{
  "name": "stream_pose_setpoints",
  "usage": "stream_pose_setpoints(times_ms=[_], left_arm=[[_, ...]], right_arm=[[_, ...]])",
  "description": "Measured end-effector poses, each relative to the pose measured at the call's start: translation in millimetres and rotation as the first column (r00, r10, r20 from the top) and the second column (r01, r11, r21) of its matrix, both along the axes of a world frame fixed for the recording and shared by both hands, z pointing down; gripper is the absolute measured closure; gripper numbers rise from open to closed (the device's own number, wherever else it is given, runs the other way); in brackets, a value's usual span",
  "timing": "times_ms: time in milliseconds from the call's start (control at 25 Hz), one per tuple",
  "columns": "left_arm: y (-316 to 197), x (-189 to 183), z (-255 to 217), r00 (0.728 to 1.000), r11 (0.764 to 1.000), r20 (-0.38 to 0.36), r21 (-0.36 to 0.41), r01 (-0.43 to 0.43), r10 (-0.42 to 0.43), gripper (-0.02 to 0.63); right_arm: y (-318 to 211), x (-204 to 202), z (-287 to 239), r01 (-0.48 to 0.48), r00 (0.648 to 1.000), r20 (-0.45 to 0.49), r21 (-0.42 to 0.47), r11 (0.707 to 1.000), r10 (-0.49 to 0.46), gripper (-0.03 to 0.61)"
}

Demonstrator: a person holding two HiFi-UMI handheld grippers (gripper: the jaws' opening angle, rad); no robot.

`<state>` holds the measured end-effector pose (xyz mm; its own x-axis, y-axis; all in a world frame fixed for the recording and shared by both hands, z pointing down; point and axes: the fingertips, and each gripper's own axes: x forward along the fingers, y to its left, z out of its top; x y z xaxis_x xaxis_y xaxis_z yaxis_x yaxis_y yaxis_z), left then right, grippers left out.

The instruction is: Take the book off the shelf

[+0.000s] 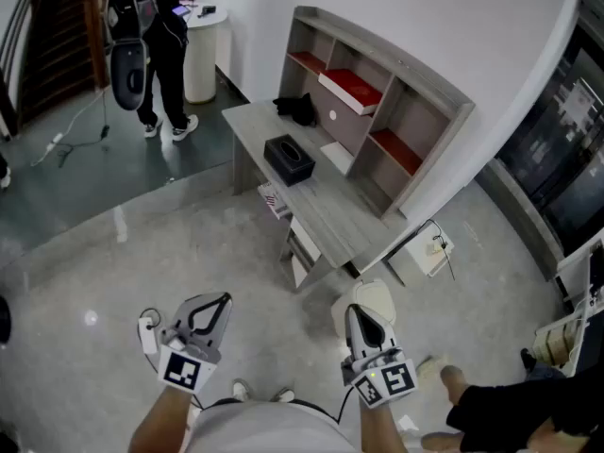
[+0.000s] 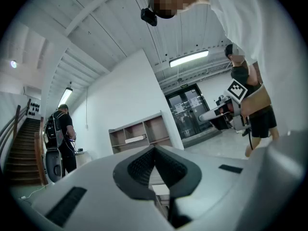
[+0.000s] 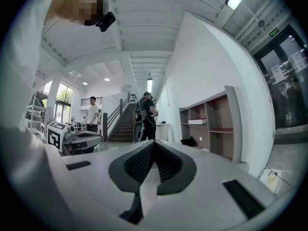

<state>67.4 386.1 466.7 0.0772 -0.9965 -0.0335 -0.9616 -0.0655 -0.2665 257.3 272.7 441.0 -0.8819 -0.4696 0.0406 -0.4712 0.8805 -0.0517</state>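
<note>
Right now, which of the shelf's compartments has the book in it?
The middle compartment: a red-covered book lies flat there. The left compartment and right compartment show only bare red floors.

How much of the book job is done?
Nothing is done yet: the red book lies on the shelf. Nothing is in hand either; the left tool and right tool are shut, empty, far back from the desk. Left: walk up, grab the book, lift it out.
</note>
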Motion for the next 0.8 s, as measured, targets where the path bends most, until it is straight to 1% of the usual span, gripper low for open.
stream_pose_setpoints(times_ms=[120,280,320,480,600,680,760,800], left_arm=[[0,-6,2,1.000,1.000,0.001,0.004,-0.005,0.005,0.597],[4,-14,6,1.000,1.000,-0.029,0.006,-0.010,0.010,0.597],[4,-16,6,0.999,1.000,-0.032,0.012,-0.016,0.016,0.597],[5,-21,10,0.999,0.999,-0.030,0.010,-0.041,0.041,0.597],[2,-36,17,0.999,1.000,-0.034,0.001,-0.030,0.030,0.597],[-3,-45,23,0.999,1.000,-0.039,-0.004,-0.021,0.021,0.597],[-12,-54,31,0.998,1.000,-0.058,-0.024,-0.011,0.010,0.597],[-19,-59,35,0.998,0.999,-0.056,-0.038,-0.007,0.005,0.597]], right_arm=[[0,-8,0,-0.001,1.000,-0.003,0.004,1.000,0.001,0.557],[4,-18,-3,0.016,0.999,0.053,-0.028,0.999,-0.014,0.555],[4,-20,-2,0.015,0.998,0.054,-0.033,0.999,-0.013,0.555],[9,-26,3,-0.008,1.000,0.022,-0.026,1.000,0.008,0.555],[7,-31,10,-0.029,0.999,0.021,-0.039,0.999,0.030,0.555],[0,-33,18,-0.039,0.999,0.009,-0.052,0.998,0.039,0.555],[-15,-38,26,-0.045,0.999,0.005,-0.063,0.997,0.045,0.555],[-26,-42,30,-0.045,0.999,0.007,-0.070,0.997,0.046,0.555]])
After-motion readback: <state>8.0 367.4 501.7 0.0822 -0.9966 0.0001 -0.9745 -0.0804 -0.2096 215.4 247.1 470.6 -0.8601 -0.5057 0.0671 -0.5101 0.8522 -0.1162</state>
